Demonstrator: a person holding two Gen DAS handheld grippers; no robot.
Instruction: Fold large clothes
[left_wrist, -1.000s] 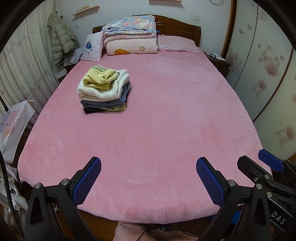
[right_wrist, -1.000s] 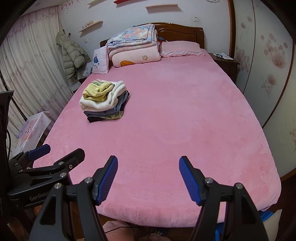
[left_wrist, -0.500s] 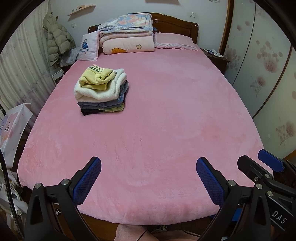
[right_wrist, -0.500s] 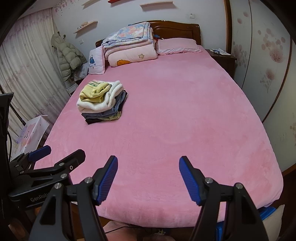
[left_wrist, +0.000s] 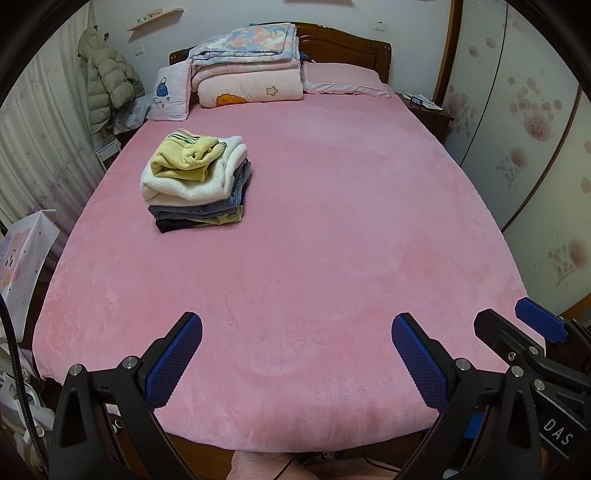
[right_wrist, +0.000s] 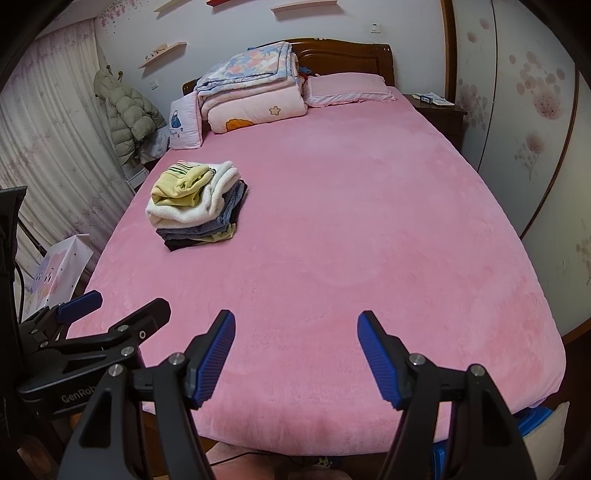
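Observation:
A stack of folded clothes lies on the left half of the pink bed, with a yellow garment on top, then white, grey, and dark pieces. It also shows in the right wrist view. My left gripper is open and empty above the foot of the bed. My right gripper is open and empty beside it, also above the foot of the pink bed. Each gripper shows at the edge of the other's view. No unfolded garment is in view.
Folded quilts and pillows sit at the wooden headboard. A puffer jacket hangs by the curtain on the left. A paper bag stands on the floor at the left. A nightstand and wardrobe doors are on the right.
Both views have shifted slightly: the bed and clothes stack sit a little lower and closer in the frames. Both grippers stay open and empty.

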